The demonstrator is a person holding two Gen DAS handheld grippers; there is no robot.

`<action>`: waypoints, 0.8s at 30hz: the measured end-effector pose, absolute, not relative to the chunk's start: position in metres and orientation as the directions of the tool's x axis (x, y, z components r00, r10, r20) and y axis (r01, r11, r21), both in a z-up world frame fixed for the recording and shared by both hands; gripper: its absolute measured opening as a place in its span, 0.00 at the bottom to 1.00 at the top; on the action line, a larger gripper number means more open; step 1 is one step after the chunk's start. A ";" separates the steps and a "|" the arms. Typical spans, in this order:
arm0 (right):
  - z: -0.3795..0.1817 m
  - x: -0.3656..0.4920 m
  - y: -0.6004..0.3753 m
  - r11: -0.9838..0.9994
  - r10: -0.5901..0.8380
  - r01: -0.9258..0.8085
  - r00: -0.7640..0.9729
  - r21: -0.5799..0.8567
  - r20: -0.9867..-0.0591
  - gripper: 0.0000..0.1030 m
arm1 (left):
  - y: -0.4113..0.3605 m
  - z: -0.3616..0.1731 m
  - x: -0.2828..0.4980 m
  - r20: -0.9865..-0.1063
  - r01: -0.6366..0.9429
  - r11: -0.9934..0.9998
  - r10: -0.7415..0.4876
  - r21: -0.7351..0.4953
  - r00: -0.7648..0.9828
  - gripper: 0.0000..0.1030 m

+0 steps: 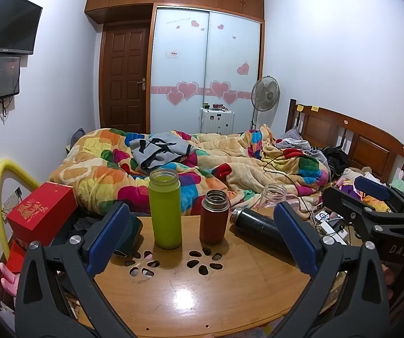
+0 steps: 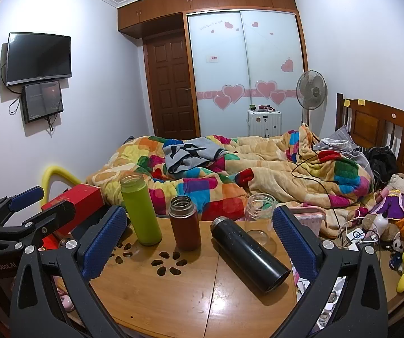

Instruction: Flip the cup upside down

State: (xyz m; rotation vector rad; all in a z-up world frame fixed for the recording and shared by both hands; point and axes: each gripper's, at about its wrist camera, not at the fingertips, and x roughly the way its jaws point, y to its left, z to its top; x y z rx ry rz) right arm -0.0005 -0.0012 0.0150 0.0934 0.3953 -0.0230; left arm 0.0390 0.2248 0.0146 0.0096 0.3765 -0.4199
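Now both grippers hang over the near edge of the wooden counter (image 1: pixel 202 290), and both stand wide with nothing between their blue pads. The left gripper (image 1: pixel 202 235) faces the green cup (image 1: pixel 165 208) and the brown cup (image 1: pixel 214 217), which stand upright and uncapped, close together but apart, at about 12 o'clock from it. The right gripper (image 2: pixel 200 238) faces the black cup (image 2: pixel 249 252), which lies on its side on the counter. Its steel mouth points toward 10 o'clock and its base toward 4 o'clock, close to the right pad in the right view; whether they touch I cannot tell.

In the right view the green cup (image 2: pixel 141 209) sits at 11 o'clock from the black cup, with the brown cup (image 2: pixel 184 222) between them. A clear jar (image 2: pixel 259 218) stands upright just behind the black cup, at its 12 o'clock, near the counter's far edge. Two flower-shaped cutouts (image 2: pixel 168 262) pierce the counter in front of the upright cups.

A red box (image 1: pixel 42 214) sits off the counter's edge at 9 o'clock from the green cup. Behind everything lies a bed with a patchwork blanket (image 1: pixel 173 169). Each gripper shows in the other's view: the right one at the right edge of the left view, the left one (image 2: pixel 37 204) at the left edge of the right view, also spread.
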 end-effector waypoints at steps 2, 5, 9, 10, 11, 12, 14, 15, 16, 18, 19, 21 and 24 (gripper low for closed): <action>0.017 0.000 -0.001 0.996 -0.005 0.040 0.923 0.085 -0.384 1.00 | 0.225 0.014 0.038 -0.358 0.399 0.915 -0.395 -0.067 0.846 1.00; 0.018 0.001 -0.002 0.995 -0.002 0.039 0.923 0.087 -0.384 1.00 | 0.225 0.013 0.038 -0.358 0.398 0.915 -0.394 -0.066 0.847 1.00; 0.017 0.000 -0.001 0.996 -0.004 0.040 0.924 0.085 -0.383 1.00 | 0.225 0.014 0.038 -0.357 0.398 0.915 -0.394 -0.066 0.847 1.00; 0.018 0.000 -0.001 0.996 -0.004 0.040 0.924 0.085 -0.383 1.00 | 0.225 0.015 0.039 -0.356 0.397 0.915 -0.394 -0.067 0.848 1.00; 0.017 0.000 0.000 0.996 -0.005 0.041 0.924 0.085 -0.383 1.00 | 0.226 0.014 0.038 -0.355 0.398 0.915 -0.395 -0.067 0.848 1.00; 0.017 0.000 0.000 0.996 -0.005 0.040 0.924 0.085 -0.383 1.00 | 0.226 0.014 0.038 -0.355 0.398 0.915 -0.395 -0.068 0.847 1.00; 0.017 0.000 0.000 0.996 -0.006 0.041 0.924 0.084 -0.383 1.00 | 0.226 0.014 0.037 -0.355 0.397 0.915 -0.394 -0.066 0.848 1.00; 0.017 0.000 0.000 0.996 -0.005 0.041 0.924 0.085 -0.383 1.00 | 0.225 0.015 0.038 -0.355 0.398 0.915 -0.395 -0.067 0.847 1.00; 0.017 0.000 0.000 0.996 -0.005 0.041 0.924 0.085 -0.383 1.00 | 0.225 0.014 0.038 -0.357 0.399 0.915 -0.395 -0.066 0.847 1.00; 0.017 0.000 -0.001 0.995 -0.006 0.042 0.924 0.085 -0.383 1.00 | 0.225 0.014 0.037 -0.356 0.398 0.915 -0.394 -0.065 0.848 1.00; 0.017 0.000 0.000 0.995 -0.005 0.041 0.924 0.086 -0.383 1.00 | 0.225 0.015 0.038 -0.355 0.398 0.915 -0.394 -0.065 0.848 1.00; 0.018 -0.001 0.000 0.996 -0.005 0.040 0.924 0.085 -0.382 1.00 | 0.225 0.015 0.038 -0.356 0.397 0.915 -0.393 -0.066 0.848 1.00; 0.018 -0.001 0.000 0.995 -0.003 0.039 0.924 0.087 -0.383 1.00 | 0.225 0.014 0.038 -0.357 0.398 0.915 -0.394 -0.067 0.847 1.00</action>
